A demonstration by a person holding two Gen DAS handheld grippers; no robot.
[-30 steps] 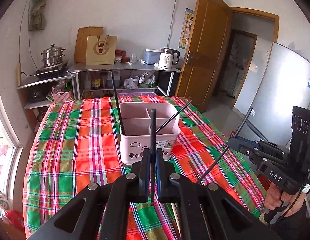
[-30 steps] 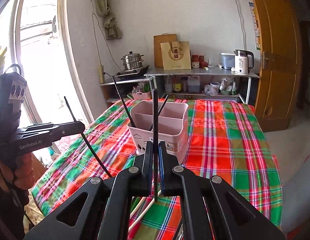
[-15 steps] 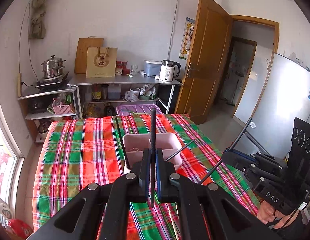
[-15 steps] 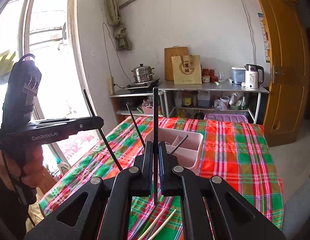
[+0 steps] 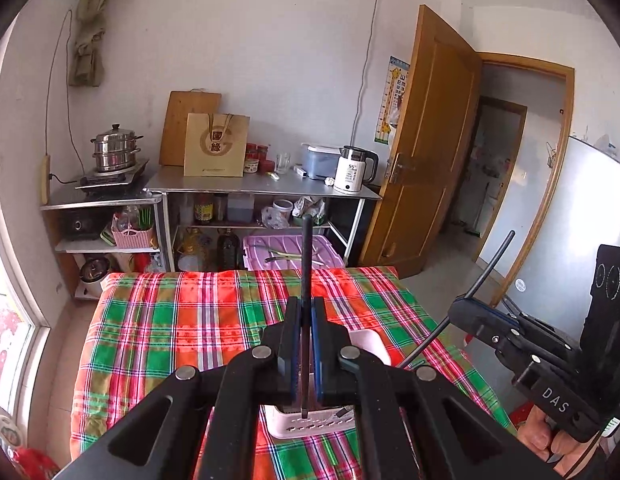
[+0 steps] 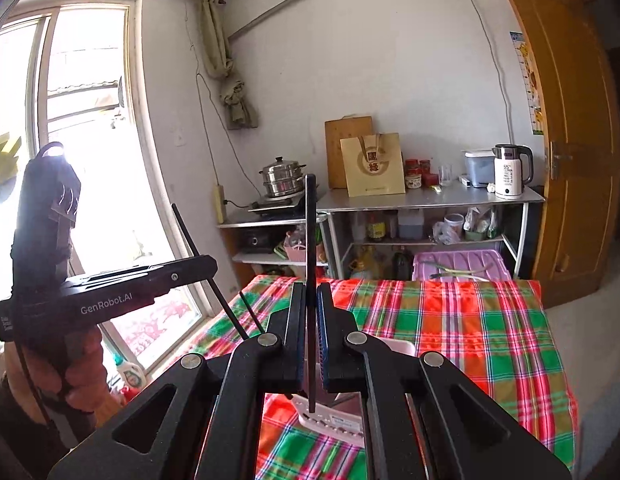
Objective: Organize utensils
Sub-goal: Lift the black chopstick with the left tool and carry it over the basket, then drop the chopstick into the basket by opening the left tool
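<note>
Both tools are clamped tight, each on one black chopstick. Left gripper [image 5: 305, 344] pinches its chopstick [image 5: 307, 264] upright between blue pads; right gripper [image 6: 310, 340] pinches a second chopstick [image 6: 310, 240] the same way.

Count: two grippers, two held chopsticks, one pale pink utensil holder [image 5: 370, 344], one table under a red, green and white plaid cloth [image 5: 182, 320]. One further thin black stick [image 6: 251, 312] rises near the holder in the right wrist view; what it stands in is hidden.

Location: the utensil holder stands on the cloth at the near end of the table, directly below both grippers and mostly covered by them. The lower tip of each held chopstick hangs over the holder's perforated near edge; contact cannot be judged.

Left wrist view only: the right gripper seen from the side at far right, its chopstick slanting up and away, with part of the hand [image 5: 538, 436] on its handle; an open wooden door [image 5: 426, 152] and a grey panel [image 5: 582, 216] beside it.

Right wrist view only: the left gripper at left with the hand [image 6: 82, 368] around its handle, and a bright window [image 6: 78, 120] behind it.

Both views: a steel shelf [image 5: 262, 184] against the far wall carrying one white kettle [image 5: 352, 168], one paper bag [image 5: 216, 144] and one steamer pot [image 5: 114, 148].
</note>
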